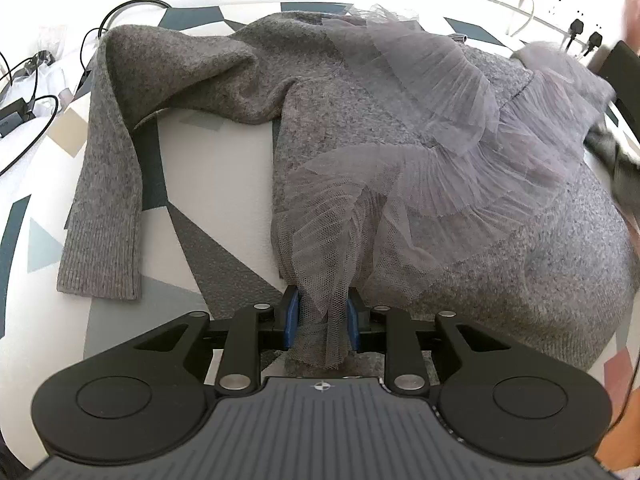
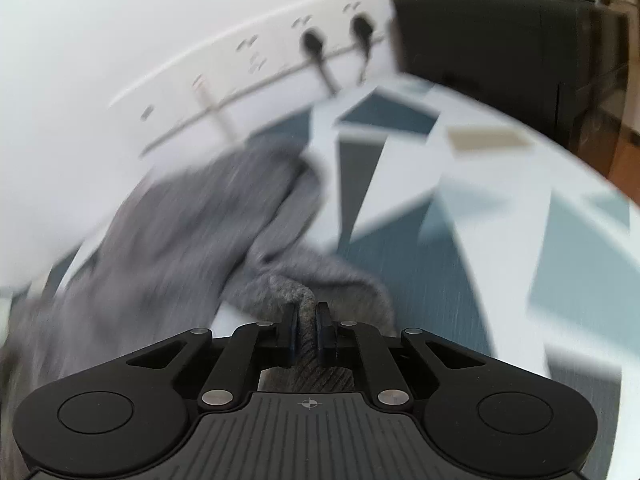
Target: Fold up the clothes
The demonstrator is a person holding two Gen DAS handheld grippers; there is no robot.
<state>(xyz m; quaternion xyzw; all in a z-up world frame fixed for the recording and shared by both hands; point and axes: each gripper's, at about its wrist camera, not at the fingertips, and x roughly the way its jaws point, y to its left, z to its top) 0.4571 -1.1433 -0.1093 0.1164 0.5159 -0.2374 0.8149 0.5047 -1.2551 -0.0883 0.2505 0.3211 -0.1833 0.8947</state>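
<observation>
Here – left gripper (image 1: 322,322) clamps sweater (image 1: 460,208) tulle | right gripper (image 2: 307,326) pinches its knit, seemingly a cuff – no legible writing

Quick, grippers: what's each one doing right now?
Left gripper: shut on the tulle ruffle at the sweater hem.
Right gripper: shut on the sweater's ribbed knit edge.

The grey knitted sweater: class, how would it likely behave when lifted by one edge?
The sweater would probably hang limp; its sleeve already lies draped. The tulle frill looks light and would likely trail. The knit bunches between the right tool, suggesting softness.
</observation>
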